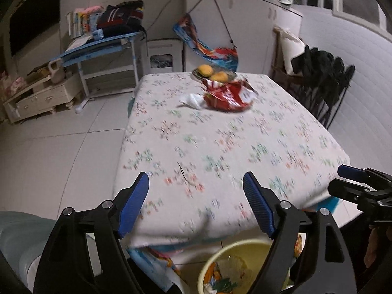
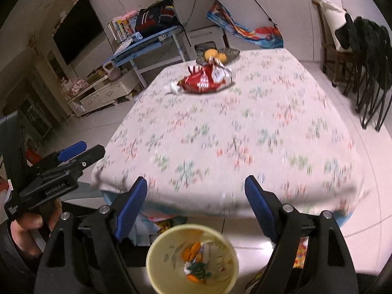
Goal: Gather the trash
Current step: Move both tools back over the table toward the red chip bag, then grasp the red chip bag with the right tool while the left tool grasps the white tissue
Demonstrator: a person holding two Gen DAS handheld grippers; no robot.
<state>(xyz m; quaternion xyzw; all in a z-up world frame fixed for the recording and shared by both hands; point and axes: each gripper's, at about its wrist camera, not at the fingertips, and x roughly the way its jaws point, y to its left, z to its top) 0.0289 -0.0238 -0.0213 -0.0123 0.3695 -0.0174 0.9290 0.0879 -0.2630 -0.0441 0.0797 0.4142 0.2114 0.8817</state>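
My left gripper (image 1: 196, 188) stands with its blue pads wide apart and nothing between them; my right gripper (image 2: 196, 191) stands the same way, jaws spread and empty; both hang above the near edge of the table (image 1: 232, 142), which is the biggest thing before me, covered in a pale cloth with small flower sprigs; the cloth is blurred in both views.

The left wrist view catches the right gripper at its far right edge, over the table's near right corner; the right wrist view catches the left gripper at its left edge, with the hand (image 2: 29, 225) that grips its handle, which the left view does not show; the right view also shows a dark television (image 2: 78, 27) on the left wall in full, where the left view has only a sliver of it.

Below the near table edge stands a yellow bin (image 2: 192, 257); the right view looks straight into it and shows orange, green and whitish scraps lying inside; the left view shows only part of its rim and contents, behind a finger.

At the far end of the table lies a red snack bag (image 1: 227, 95), crumpled, glossy, with white patches; touching its left side lies a white crumpled tissue (image 1: 193, 100); just beyond the bag sits a plate of yellow fruit (image 1: 213, 72).
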